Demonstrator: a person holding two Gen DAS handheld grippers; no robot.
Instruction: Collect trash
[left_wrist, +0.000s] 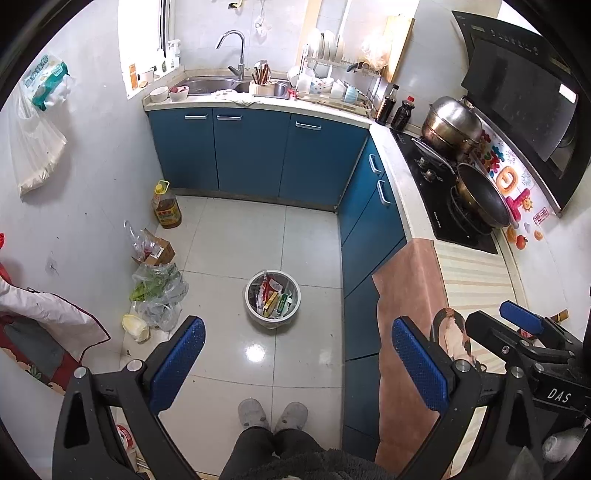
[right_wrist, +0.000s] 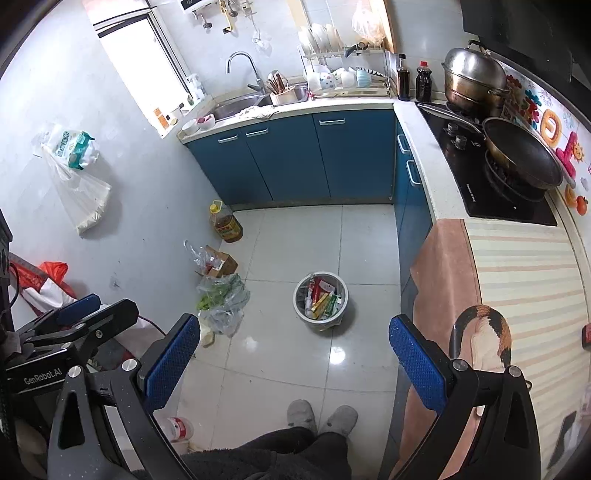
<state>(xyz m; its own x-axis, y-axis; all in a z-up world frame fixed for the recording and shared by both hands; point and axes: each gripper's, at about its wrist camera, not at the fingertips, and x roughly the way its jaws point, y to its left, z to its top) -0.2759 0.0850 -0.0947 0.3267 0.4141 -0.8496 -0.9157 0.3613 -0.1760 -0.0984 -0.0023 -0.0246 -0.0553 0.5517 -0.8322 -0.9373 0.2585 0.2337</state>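
Blue pebbled tongs (left_wrist: 297, 362) over round bin (left_wrist: 272, 317)

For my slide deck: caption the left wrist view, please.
Open left gripper held high above a trash bin of packaging on the kitchen floor.

White walls, glossy tiled floor (left_wrist: 236, 236), blue cabinets (left_wrist: 255, 155) — bright window (right_wrist: 147, 62)

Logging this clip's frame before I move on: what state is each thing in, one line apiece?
Left tool: open, holding nothing.
Right tool: open, holding nothing.
Bin: upright on the floor, trash inside.
Oil bottle: upright, capped.
Cabinet doors: shut.
Wok: on the burner, tilted, uncovered.
Steamer pot: lid on.
Faucet: no water visible.
Box: open, on the floor.
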